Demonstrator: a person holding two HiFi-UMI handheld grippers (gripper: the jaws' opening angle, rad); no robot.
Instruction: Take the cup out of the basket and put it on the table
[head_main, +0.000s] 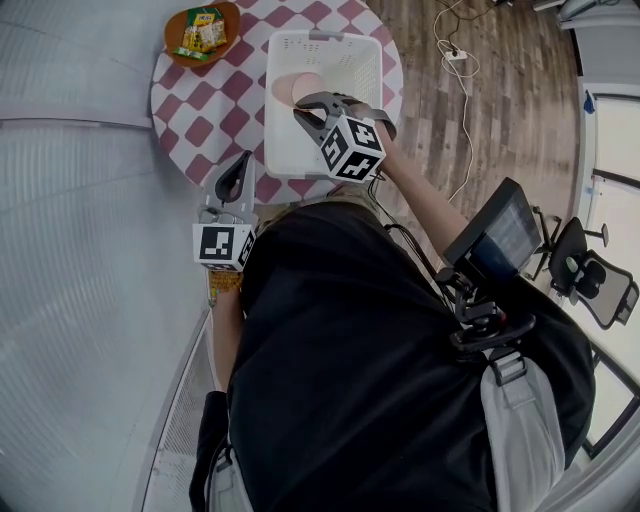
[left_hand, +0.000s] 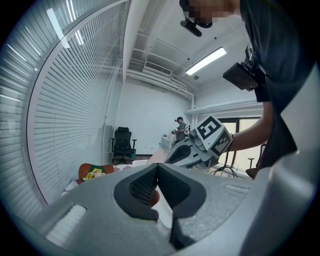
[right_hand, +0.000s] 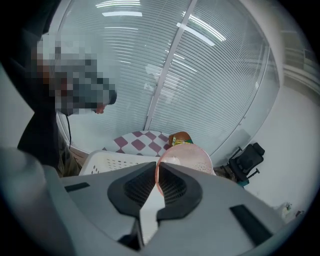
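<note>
The cup (head_main: 291, 88), a pale pink one, is in the upper middle of the head view, at the left wall of the basket. The right gripper holds it by the rim. Whether its bottom is already free of the basket, I cannot tell.

The wooden floor (head_main: 500, 100) fills the upper right of the head view. On it stands the round desk (head_main: 200, 120) with a red and white checked top, in the upper left of the frame. The white basket (head_main: 372, 60) with perforated walls sits on the right part of the desk and covers much of it.

The right gripper (head_main: 299, 109) reaches over the basket from the lower right, pointing down and to the left. In the right gripper view its jaws are clamped on the near rim of the cup (right_hand: 187, 157), one pad inside and one outside. The open mouth of the cup faces the camera, and the basket (right_hand: 110, 162) lies behind it on the left.

The left gripper (head_main: 238, 162) is at the near edge of the desk, below and to the left of the basket. In the left gripper view its jaws are together at the tips and hold nothing.

An orange bowl (head_main: 203, 30) stands at the far left edge of the desk, well apart from the basket. Yellow and green snack packets (head_main: 203, 28) lie in it.
</note>
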